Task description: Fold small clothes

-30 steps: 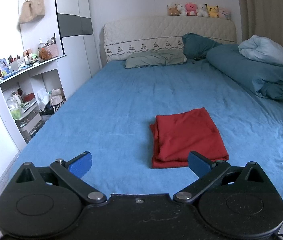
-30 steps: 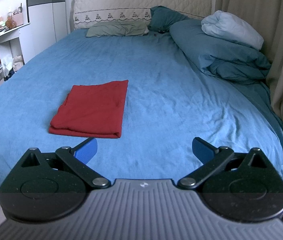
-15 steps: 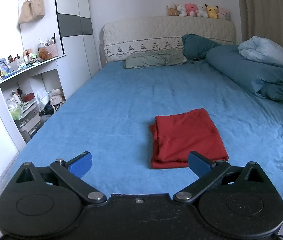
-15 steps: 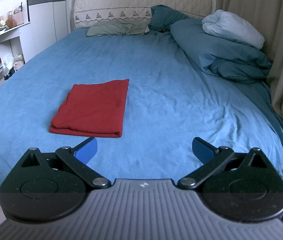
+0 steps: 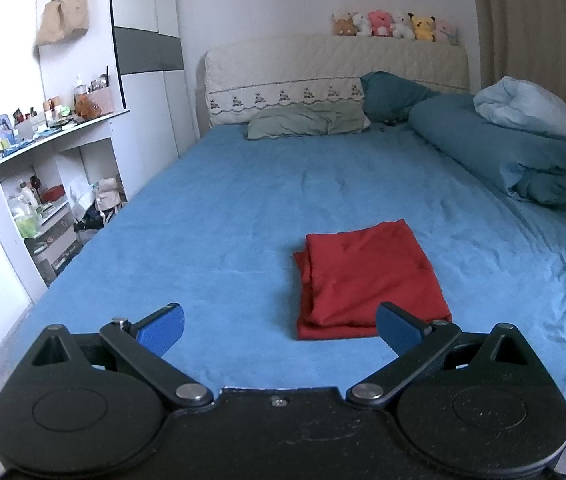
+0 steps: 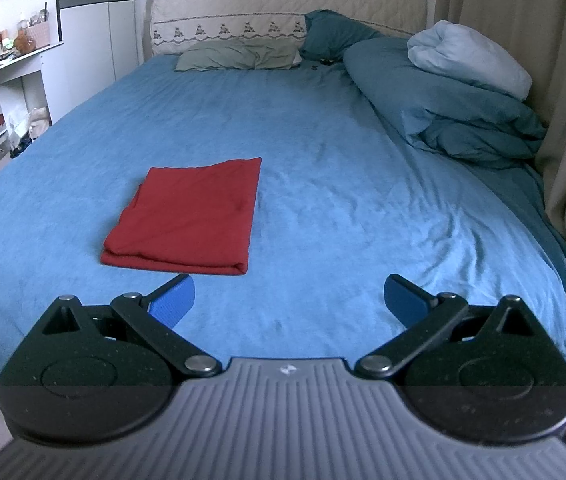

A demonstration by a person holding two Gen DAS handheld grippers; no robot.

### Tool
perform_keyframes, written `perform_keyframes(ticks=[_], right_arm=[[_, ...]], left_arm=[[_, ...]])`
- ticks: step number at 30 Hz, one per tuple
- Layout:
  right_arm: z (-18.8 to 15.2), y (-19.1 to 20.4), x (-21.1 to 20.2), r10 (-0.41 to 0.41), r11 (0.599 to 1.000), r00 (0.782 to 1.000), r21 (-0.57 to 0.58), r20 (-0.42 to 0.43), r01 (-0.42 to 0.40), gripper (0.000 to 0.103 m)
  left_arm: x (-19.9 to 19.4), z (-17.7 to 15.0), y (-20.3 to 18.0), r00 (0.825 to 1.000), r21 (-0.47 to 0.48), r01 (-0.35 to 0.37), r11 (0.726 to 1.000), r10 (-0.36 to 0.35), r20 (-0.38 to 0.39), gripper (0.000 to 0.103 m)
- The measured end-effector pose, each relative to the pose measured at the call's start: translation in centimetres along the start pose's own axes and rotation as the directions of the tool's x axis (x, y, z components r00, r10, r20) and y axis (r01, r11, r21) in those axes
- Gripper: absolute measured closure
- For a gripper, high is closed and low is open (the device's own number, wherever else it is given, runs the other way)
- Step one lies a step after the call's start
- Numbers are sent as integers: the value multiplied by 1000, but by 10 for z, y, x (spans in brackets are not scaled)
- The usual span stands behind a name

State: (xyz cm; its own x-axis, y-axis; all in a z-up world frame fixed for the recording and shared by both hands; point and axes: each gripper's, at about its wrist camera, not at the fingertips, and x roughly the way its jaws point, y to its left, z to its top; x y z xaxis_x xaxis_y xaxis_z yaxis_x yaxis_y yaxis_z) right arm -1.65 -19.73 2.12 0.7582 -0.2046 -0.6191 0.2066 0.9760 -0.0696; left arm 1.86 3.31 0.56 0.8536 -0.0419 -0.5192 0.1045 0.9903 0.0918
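A red garment [image 5: 367, 280] [image 6: 191, 216] lies folded into a neat rectangle on the blue bedsheet [image 5: 223, 220] [image 6: 343, 168], near the foot of the bed. My left gripper [image 5: 281, 330] is open and empty, held back from the cloth's near edge and a little to its left. My right gripper [image 6: 291, 300] is also open and empty, hovering short of the cloth and to its right. Neither touches the garment. A black edge of the other tool shows at the frame side in each view.
A teal duvet [image 6: 443, 112] with a pale blue blanket [image 6: 471, 60] is piled along the right side by the curtain [image 6: 523, 60]. Pillows [image 5: 307, 124] and plush toys [image 5: 395, 26] sit at the headboard. White shelves [image 5: 43, 184] with clutter stand left of the bed.
Both views have drifted back and up very slightly from the cloth. The garment has stayed where it was and both grippers have stayed open.
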Motion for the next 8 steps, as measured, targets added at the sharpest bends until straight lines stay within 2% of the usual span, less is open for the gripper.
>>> perform_keyframes(ticks=[8], right_arm=[[1, -2, 1, 4, 1000, 1000, 0, -2, -4, 0]], left_arm=[[3, -1, 11, 1000, -11, 16, 1000, -16, 2, 0]])
